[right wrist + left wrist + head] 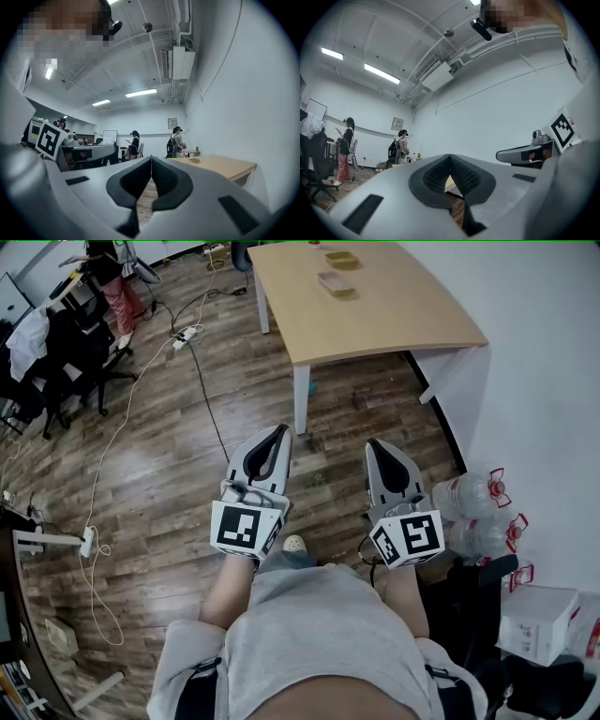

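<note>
Grippers, two: your left gripper [278, 433] and right gripper [376, 445] hang side by side close to your body above the wood floor [169, 474]. Both have jaws pressed together with nothing between them. Three water bottles [473, 495] lie by the wall just beside your right gripper. One table [394, 310] stands ahead, well apart, with two yellowish blocks [336, 283] on it. Each gripper view shows two standing people [135, 145] far across the room. The head view catches one, and only it shows the bottles.
</note>
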Motion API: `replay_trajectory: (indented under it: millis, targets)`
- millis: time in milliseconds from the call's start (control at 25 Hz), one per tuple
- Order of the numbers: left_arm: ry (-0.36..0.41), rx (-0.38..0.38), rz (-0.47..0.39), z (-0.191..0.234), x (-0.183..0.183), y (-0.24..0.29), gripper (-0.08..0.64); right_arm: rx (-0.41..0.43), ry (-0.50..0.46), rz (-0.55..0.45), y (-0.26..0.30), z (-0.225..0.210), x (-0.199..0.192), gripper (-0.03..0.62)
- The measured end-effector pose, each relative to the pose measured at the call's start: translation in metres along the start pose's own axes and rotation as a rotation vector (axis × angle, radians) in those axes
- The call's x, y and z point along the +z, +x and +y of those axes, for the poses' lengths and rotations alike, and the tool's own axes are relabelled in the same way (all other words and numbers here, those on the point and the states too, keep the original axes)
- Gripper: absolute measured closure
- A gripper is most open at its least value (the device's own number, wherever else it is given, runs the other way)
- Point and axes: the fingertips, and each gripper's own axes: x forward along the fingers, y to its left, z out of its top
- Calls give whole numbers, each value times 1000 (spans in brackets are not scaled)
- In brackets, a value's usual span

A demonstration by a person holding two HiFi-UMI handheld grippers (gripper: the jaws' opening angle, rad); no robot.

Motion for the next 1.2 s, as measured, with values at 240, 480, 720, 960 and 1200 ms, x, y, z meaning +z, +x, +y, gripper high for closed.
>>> replay_trajectory:
  millis: [240,480,720,960,1200]
  targets:
    - [-4,-23,-14,17,-4,14,545,-35,14,-16,20,-7,-2,581]
    - [-15,-48,-15,30,-7,29,545,-66,-8,-31,37,-17,6,581]
    - [-14,-40,-6,33,-13,55,545,-76,-26,-42,53,-43,8,581]
    - [-2,27,-3,48,-18,91,545,-57,-9,-44,82,-76,5,581]
    - [-8,78,-24,55,-16,142,545,-17,-1,-54,117,-121,10,581]
